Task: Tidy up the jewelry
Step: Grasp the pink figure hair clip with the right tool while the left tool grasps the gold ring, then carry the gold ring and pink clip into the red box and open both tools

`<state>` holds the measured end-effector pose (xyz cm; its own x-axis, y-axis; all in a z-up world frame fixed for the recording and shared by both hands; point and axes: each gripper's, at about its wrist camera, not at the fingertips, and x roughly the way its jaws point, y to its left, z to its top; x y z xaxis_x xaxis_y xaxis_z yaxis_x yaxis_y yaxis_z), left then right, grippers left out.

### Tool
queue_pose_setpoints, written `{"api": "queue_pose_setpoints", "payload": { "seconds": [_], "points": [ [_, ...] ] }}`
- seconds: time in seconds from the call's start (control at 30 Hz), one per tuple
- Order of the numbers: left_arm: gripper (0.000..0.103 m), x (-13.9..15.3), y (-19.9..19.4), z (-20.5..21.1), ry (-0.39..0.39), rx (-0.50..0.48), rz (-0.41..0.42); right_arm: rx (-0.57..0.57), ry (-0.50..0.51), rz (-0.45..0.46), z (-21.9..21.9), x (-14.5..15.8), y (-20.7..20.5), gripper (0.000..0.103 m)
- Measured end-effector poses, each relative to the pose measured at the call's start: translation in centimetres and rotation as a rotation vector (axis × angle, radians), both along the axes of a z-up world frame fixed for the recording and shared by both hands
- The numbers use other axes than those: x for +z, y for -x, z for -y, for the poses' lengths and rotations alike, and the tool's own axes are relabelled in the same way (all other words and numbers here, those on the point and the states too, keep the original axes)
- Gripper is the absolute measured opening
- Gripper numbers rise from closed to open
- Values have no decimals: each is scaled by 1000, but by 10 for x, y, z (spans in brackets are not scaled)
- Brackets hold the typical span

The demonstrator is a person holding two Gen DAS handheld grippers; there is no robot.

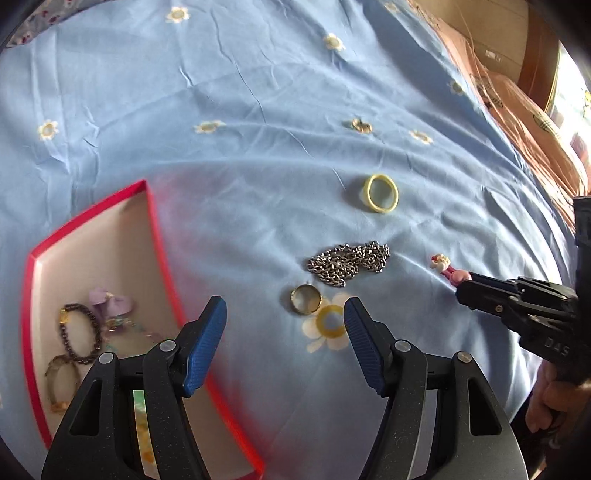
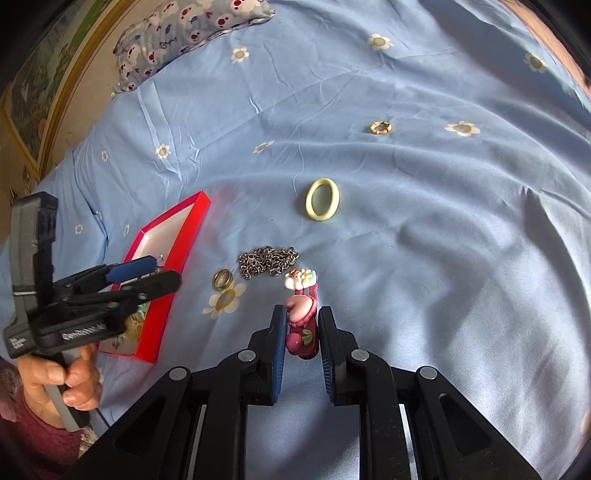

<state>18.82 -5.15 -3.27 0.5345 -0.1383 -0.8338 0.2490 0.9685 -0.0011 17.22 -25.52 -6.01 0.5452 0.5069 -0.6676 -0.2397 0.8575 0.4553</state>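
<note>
My right gripper [image 2: 302, 317] is shut on a pink hair clip [image 2: 301, 325] with a small white figure at its tip, and the clip [image 1: 443, 266] sticks out ahead of the fingers just over the blue sheet. Left of it lie a heaped silver chain [image 1: 349, 262] [image 2: 267, 261] and a gold ring [image 1: 306, 299] [image 2: 222, 278]. A pale yellow ring [image 1: 380, 192] [image 2: 322, 199] and a small patterned ring [image 1: 361, 126] [image 2: 380, 127] lie further off. My left gripper [image 1: 284, 317] [image 2: 162, 273] is open and holds nothing, beside the red box [image 1: 155, 229] [image 2: 177, 229].
Inside the red box lie a dark bead bracelet [image 1: 79, 334], a purple flower piece [image 1: 110, 304] and a brownish bracelet [image 1: 61, 384]. A patterned pillow [image 2: 177, 29] sits at the far left. A pink blanket [image 1: 517, 110] edges the bed on the right.
</note>
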Motion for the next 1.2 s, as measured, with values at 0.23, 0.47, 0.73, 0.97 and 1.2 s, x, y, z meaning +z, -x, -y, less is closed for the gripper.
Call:
{"api": "queue_pose_setpoints", "payload": {
  "seconds": [0.23, 0.47, 0.73, 0.97, 1.2],
  "points": [
    [35, -32, -21, 12, -25, -18, -63, 8, -11, 0, -3, 2, 2, 17],
    [21, -26, -16, 0, 47, -14, -63, 30, -14, 4, -12, 4, 4, 17],
    [21, -4, 7, -26, 114, 8, -33, 68, -9, 25, -31, 15, 5, 17],
    [21, 13, 25, -55, 143, 47, 5, 119, -9, 44, -58, 24, -1, 17],
    [21, 22, 44, -95, 151, 117, 31, 186, -4, 63, -92, 33, -3, 17]
  ]
}}
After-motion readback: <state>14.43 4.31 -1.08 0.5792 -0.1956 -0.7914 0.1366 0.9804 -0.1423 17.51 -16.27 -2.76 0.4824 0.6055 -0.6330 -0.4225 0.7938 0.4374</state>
